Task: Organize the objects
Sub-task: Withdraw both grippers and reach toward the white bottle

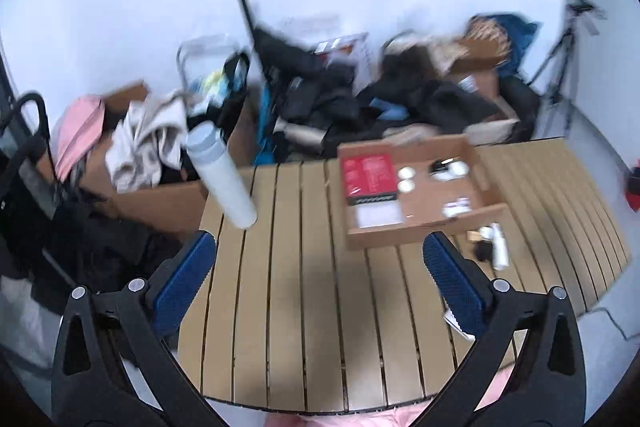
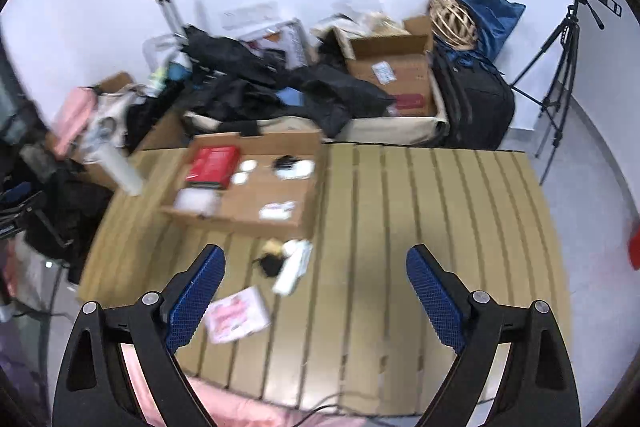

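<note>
A shallow cardboard tray (image 1: 490, 205) (image 2: 244, 221) sits on the slatted wooden table (image 1: 304, 307) (image 2: 420, 227). It holds a red box (image 1: 369, 175) (image 2: 212, 163), small white round items (image 1: 406, 179) and other small pieces. In front of the tray lie a white tube (image 2: 294, 269) (image 1: 498, 247), a small black item (image 2: 269, 264) and a pink-and-white packet (image 2: 237, 315). A tall white bottle (image 1: 222, 175) (image 2: 120, 167) stands at the table's far left corner. My left gripper (image 1: 320, 247) and right gripper (image 2: 316, 255) are both open and empty above the table.
Behind the table lies a heap of dark clothes and bags (image 1: 360, 99) (image 2: 280, 87), cardboard boxes (image 2: 396, 75) and a black suitcase (image 2: 476, 107). A box with pink and white cloth (image 1: 132, 143) stands left. A tripod (image 2: 560, 59) stands at the right wall.
</note>
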